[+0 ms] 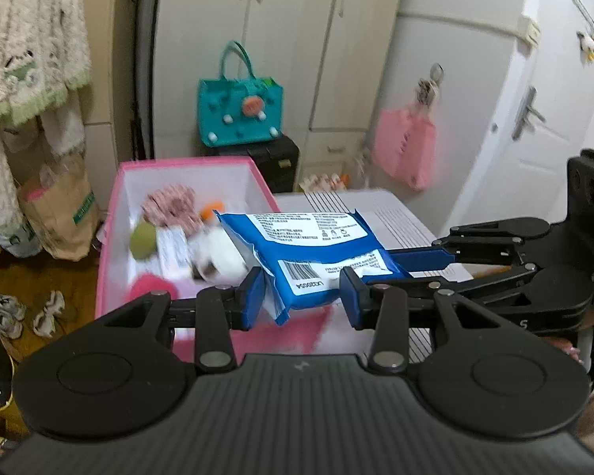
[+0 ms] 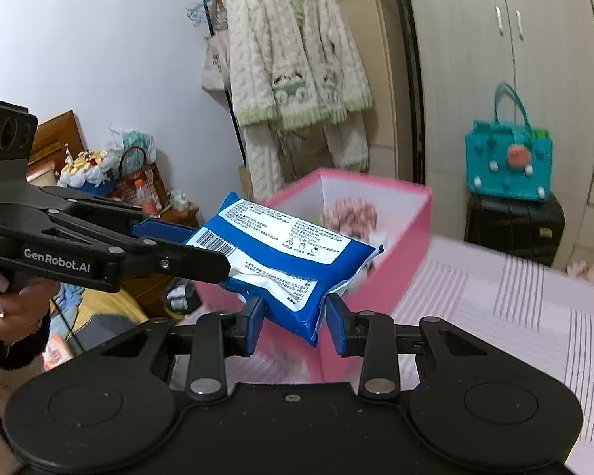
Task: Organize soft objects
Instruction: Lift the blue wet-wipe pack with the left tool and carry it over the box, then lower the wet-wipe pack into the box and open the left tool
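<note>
1. We held the blue tissue pack in the air with both grippers, above the near edge of the pink storage box.
2. Our left gripper pinched one end of the pack.
3. Our right gripper pinched the other end.
4. The box stood on the striped bedsheet and contained soft toys.

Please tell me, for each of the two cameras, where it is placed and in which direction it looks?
Left wrist: on the left gripper, facing the pink box and white cabinets; the right gripper enters from the right.
Right wrist: on the right gripper, facing the box and a hanging cardigan; the left gripper and a hand show.
Shared: the blue pack both grippers clamp, the box, the teal bag.
</note>
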